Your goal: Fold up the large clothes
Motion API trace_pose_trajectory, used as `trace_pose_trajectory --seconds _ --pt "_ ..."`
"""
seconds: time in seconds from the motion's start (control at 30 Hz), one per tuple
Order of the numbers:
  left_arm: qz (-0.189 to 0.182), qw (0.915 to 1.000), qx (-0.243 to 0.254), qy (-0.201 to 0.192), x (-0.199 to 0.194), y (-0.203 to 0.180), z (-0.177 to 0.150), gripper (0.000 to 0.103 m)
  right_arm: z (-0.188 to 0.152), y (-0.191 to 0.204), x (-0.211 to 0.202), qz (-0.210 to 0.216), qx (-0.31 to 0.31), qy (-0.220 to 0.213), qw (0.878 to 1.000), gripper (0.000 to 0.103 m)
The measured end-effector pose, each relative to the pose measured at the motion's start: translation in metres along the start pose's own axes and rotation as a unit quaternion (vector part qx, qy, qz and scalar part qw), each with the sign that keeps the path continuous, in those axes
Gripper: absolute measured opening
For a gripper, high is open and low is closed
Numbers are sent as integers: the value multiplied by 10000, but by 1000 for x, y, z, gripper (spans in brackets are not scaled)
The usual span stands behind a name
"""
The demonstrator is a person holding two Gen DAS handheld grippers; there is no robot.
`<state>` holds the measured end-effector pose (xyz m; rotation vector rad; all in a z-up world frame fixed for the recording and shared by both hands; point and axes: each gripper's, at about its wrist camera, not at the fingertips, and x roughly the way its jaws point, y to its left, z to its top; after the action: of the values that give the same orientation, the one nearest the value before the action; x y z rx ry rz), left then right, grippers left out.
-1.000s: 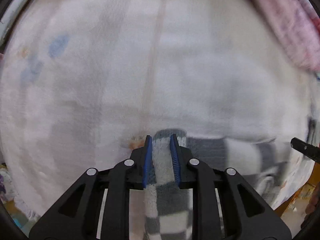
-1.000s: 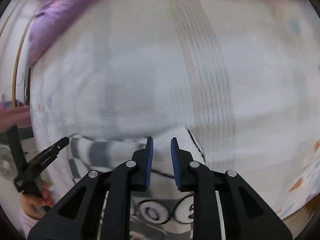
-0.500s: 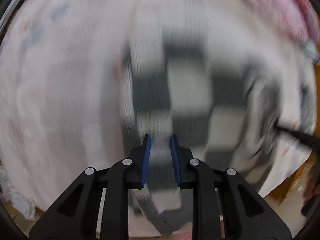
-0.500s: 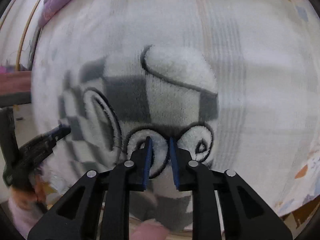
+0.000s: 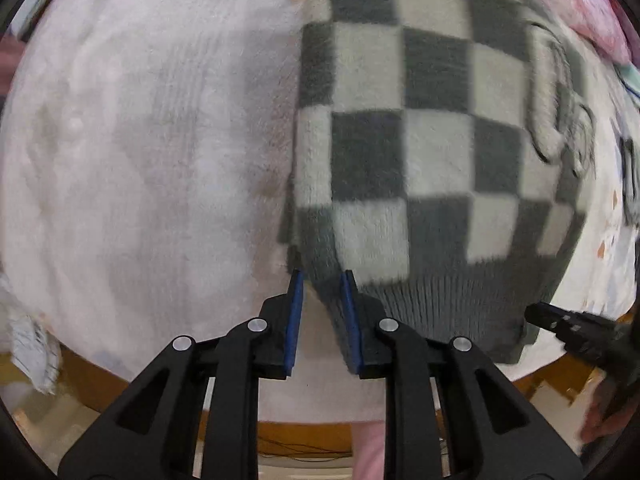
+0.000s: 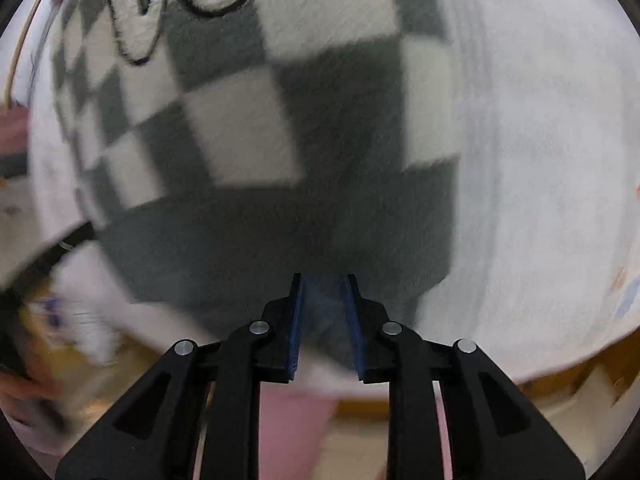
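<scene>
A grey-and-white checked knit sweater [image 5: 420,152] is shown spread over a white bed cover [image 5: 140,140], its ribbed hem turned toward the near edge of the bed. In the left wrist view, the left gripper [image 5: 322,280] is seen at one lower corner of the hem, with a fold of grey ribbing caught between its blue pads; the fabric is taken to be grasped. In the right wrist view, the right gripper [image 6: 323,284] is seen at the opposite stretch of hem, where grey knit fills the gap between the pads; its jaws have just been opening slightly, yet the cloth is still pressed from both sides. Raised white lettering [image 6: 168,4] is visible on the sweater's far portion. The step in hand is judged to be the laying-out of the garment, the hem being held at both corners and drawn flat. For the next move, the hem would need to be set down evenly and without wrinkles, and both grips released, before a side or sleeve is taken up for the first fold.
</scene>
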<state>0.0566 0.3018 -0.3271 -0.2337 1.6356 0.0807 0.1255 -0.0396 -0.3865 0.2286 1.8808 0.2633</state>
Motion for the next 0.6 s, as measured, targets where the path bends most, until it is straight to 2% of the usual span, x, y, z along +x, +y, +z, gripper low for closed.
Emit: trace_pose_trajectory --seconds 0.03,0.1,0.13,0.2,0.27,0.3,0.37,0.43,0.5,0.53,0.6 --pt "-129 9998 49 -115 -9 -5 1 22 3 7 -11 180 -96 -115 9997 21" --pt "-336 9984 107 -447 -26 -22 9 22 16 32 -46 -9 -579 -808 9950 21" --pt "-390 9976 122 -556 -29 -29 16 22 29 43 -64 80 -611 -1165 9913 21" --pt "-656 9941 63 -866 -32 -48 42 22 54 60 -84 366 -539 -1576 9854 21" --pt "-728 9908 25 -1143 -33 -60 67 22 84 80 -99 136 -656 -1995 9776 21" --pt "-820 9863 22 -1429 -36 -67 85 22 102 85 -105 59 -710 -2158 9738 21" --pt "-911 9831 98 -1587 -26 -74 115 22 130 81 -101 -29 -773 -2262 9710 20" --pt "-856 9888 212 -1206 5 -89 130 20 147 67 -78 -154 -703 -2006 9770 19" --pt "-751 9912 250 -1064 21 -87 115 20 133 69 -64 -62 -764 -2135 9739 19" --pt "-800 9897 234 -1163 25 -84 98 20 116 69 -57 -196 -944 -2103 9729 19" --pt "-862 9913 218 -973 38 -79 65 20 84 69 -44 -308 -1079 -2084 9716 19"
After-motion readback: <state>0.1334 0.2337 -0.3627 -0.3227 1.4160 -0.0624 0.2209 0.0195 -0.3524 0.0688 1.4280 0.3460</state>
